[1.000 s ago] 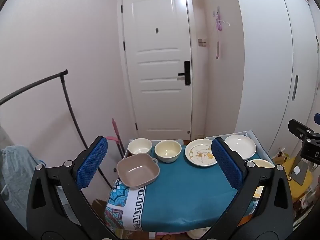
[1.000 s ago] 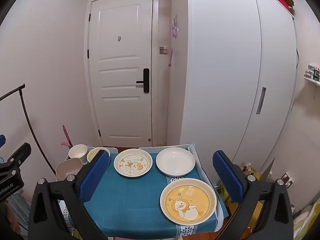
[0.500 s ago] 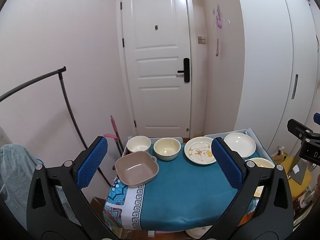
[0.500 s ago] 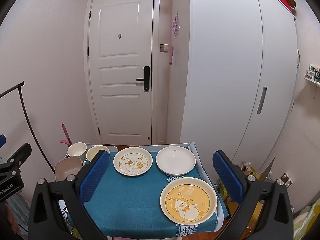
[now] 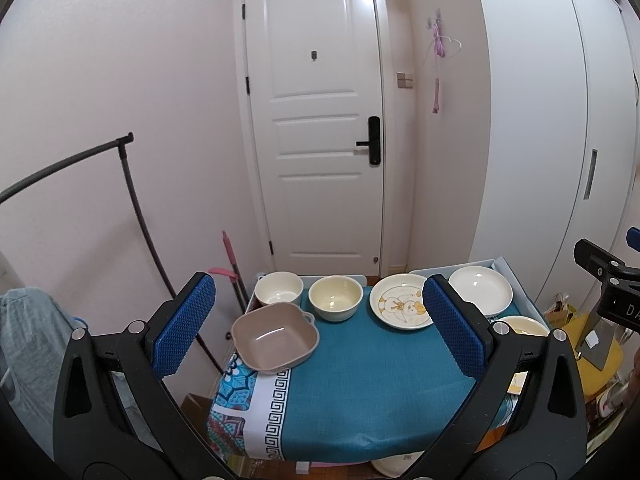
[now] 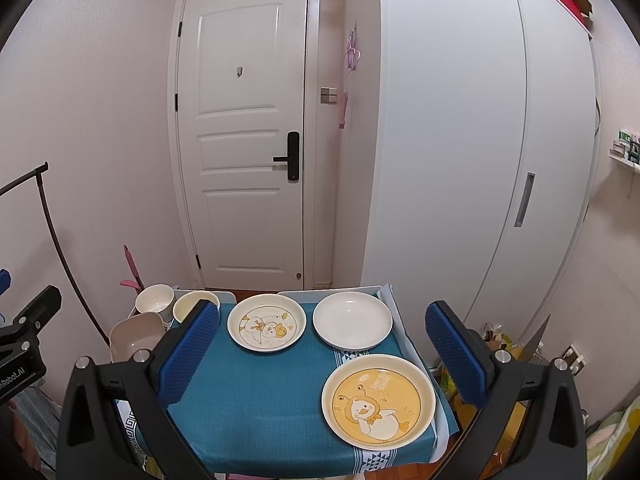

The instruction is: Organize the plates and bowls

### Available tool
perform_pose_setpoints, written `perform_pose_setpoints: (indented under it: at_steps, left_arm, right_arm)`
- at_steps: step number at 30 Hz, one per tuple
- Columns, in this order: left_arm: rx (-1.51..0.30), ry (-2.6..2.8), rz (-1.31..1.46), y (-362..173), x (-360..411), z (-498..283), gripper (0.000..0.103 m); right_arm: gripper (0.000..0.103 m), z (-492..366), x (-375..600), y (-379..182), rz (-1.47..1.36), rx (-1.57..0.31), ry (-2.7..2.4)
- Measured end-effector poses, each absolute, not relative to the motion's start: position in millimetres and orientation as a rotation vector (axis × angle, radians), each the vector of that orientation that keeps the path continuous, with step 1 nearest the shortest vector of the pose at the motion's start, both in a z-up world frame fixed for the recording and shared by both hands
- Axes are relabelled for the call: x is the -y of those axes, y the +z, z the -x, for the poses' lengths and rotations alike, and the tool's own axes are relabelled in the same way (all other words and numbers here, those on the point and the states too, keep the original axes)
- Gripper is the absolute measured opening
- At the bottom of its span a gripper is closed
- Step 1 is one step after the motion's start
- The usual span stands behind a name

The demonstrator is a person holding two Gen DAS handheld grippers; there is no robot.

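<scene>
**Both claws wide open, dishes spread on tabletop**

Right now the left claw [image 5: 319, 332] hangs above the near edge of the tabletop [image 5: 360, 392], jaws spread wide w/ nothing between them. Right claw [image 6: 322, 354] same: jaws far apart, empty, above the near side.

Tabletop is covered w/ a teal cloth [image 6: 256, 400]. On the left side sits a pink square bowl [image 5: 275, 337], near the cloth's left edge. Just behind it a white bowl [image 5: 279, 289], and beside that a cream bowl [image 5: 335, 298]; pink bowl overlaps both in left wrist view, can't tell if touching. Centre-back: a duck-print plate [image 6: 266, 328] w/ white ground. To its right, apart from it, a plain white plate [image 6: 352, 325]. Nearer on the right, a yellow duck plate [image 6: 378, 401], its rim close to the white plate's; contact unclear.

Behind the tabletop: white door [image 6: 244, 136] w/ black handle, white wardrobe [image 6: 460, 152] on the right. Black curved rack pole [image 5: 132, 200] at left.
</scene>
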State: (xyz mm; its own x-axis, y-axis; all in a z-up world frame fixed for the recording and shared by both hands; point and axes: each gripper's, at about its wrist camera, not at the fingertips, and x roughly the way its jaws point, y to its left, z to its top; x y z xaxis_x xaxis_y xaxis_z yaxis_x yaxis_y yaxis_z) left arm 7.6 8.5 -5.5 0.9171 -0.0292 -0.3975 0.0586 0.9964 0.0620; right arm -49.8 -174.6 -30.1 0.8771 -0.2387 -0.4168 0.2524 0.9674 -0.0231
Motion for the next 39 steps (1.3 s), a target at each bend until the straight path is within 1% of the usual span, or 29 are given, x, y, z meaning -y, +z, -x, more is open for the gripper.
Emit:
perform_pose_setpoints:
  at_steps: [13, 24, 31, 36, 39]
  left_arm:
    - [-0.349, -0.028, -0.103, -5.9, -4.7, -8.8, 0.103]
    - [-0.372, -0.066, -0.116, -8.3, 5.4, -31.4, 0.103]
    - [-0.476, -0.258, -0.14, -27.0, 43.6, -81.6, 0.103]
    - [-0.59, -0.425, -0.164, -62.2, 87.4, -122.8, 0.103]
    - [-0.7, -0.517, -0.207, -96.1, 114.4, -150.3, 0.103]
  right_arm:
    - [0.103, 47.5, 172.7, -32.8, -0.034, -0.421, -0.255]
    - [0.103, 42.0, 176.4, -36.3, -0.033, -0.415, -0.263]
    - [0.103, 29.7, 209.9, -56.8, -0.07, -0.463, -0.319]
    - [0.103, 27.1, 251.9, -92.7, -0.137, -0.555, -0.379]
    - [0.103, 25.8, 276.5, -116.8, -0.175, -0.613, -0.408]
